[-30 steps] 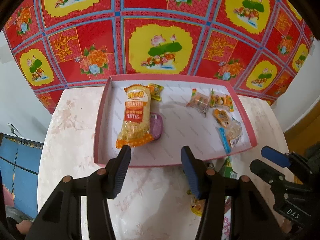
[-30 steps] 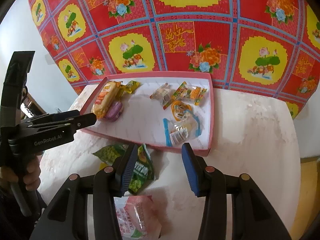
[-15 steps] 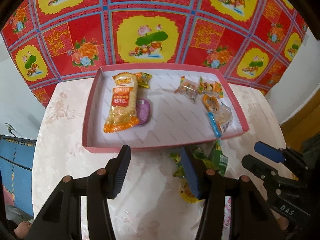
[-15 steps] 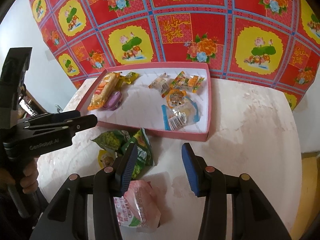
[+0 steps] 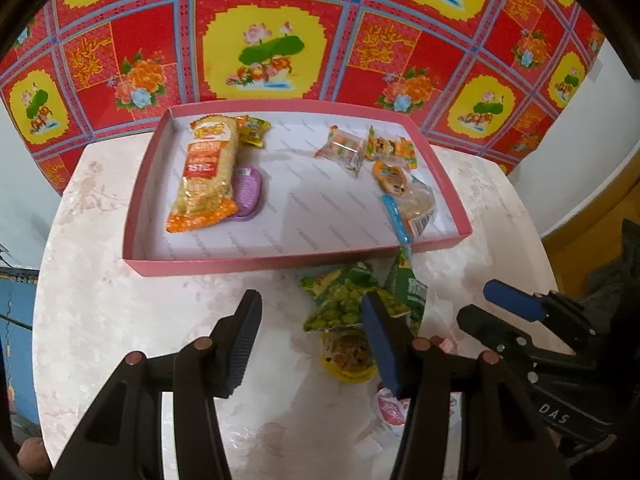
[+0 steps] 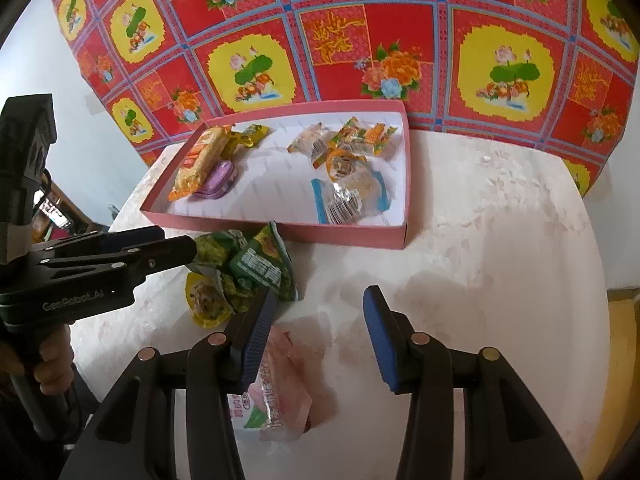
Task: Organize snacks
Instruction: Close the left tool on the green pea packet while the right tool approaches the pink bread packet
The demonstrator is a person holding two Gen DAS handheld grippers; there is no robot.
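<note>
Right wrist view: my right gripper (image 6: 316, 336) hangs with jaws partly open and empty over a pink snack packet (image 6: 276, 384) on the pale surface (image 6: 500, 260), near the pink tray (image 6: 280, 232). My left gripper (image 5: 308, 340) is likewise empty. The packet looks light, soft and crinkly; I would pinch its middle.

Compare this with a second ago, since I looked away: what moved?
Both hand-held grippers drew back from the pink tray, uncovering the green packets and pink packet on the table. Nothing was grabbed or released; both stay open and the tray's snacks lie unchanged.
</note>
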